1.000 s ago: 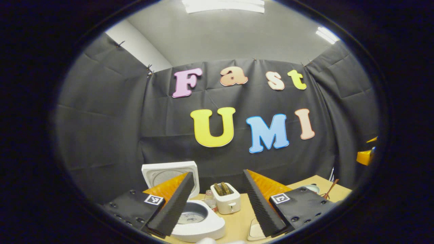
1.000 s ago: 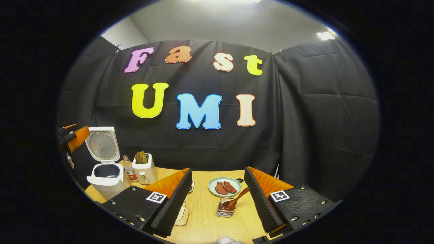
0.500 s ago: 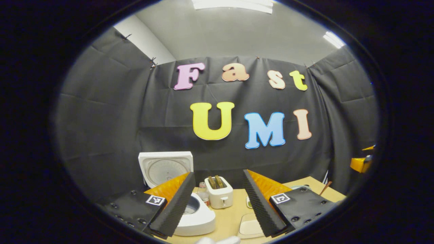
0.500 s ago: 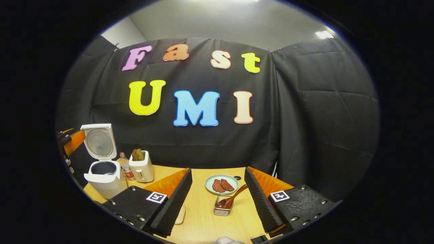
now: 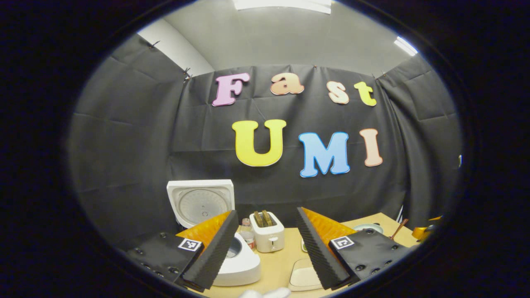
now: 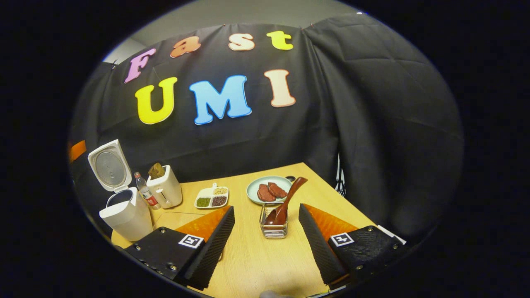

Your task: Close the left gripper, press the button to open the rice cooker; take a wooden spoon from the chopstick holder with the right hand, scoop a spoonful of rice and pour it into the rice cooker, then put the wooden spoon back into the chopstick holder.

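**Spoon ahead of your right gripper**

Spoon sits bowl-down in the chopstick holder (image 6: 273,226), straight ahead of your right gripper (image 6: 266,236) and just beyond its fingertips. The wooden spoon (image 6: 286,201) leans: its long axis runs from the holder up and to the far right, handle end over the plate (image 6: 254,187). Your right gripper is spread wide, holding nothing. The rice cooker (image 6: 123,211) stands open at far left, nearer your left gripper (image 5: 267,248), which is also spread and empty. Your right hand is plainly the nearer one.
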`<state>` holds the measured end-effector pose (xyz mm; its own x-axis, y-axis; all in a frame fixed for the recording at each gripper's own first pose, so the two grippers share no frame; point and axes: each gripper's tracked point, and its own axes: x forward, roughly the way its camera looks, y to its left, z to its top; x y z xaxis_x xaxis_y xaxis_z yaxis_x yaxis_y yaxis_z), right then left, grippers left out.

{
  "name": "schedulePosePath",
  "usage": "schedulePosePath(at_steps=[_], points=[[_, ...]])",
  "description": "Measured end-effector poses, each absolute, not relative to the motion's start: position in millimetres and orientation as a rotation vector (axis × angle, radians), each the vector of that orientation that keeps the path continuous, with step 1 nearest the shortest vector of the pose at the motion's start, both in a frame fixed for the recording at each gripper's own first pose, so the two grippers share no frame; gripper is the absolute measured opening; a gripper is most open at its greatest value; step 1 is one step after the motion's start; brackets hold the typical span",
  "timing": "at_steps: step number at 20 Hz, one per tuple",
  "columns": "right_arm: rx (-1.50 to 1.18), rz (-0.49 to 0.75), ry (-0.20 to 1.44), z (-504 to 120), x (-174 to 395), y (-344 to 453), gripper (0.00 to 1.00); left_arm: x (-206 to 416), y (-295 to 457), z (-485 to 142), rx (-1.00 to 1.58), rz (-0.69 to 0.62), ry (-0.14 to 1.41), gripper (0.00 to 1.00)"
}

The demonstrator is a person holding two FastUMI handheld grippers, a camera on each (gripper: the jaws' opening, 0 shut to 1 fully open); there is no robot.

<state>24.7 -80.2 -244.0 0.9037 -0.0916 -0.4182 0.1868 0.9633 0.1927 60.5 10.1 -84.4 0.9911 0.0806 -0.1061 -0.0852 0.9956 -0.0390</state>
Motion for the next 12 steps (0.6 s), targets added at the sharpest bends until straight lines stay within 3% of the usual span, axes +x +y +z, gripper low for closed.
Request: schedulePosePath(at_steps=[12], points=[[0.387, -0.157, 0.535, -353.8, 178.0, -141.1, 0.96, 69.0, -5.6, -93.6, -0.041, 0.19, 0.169, 0.99]])
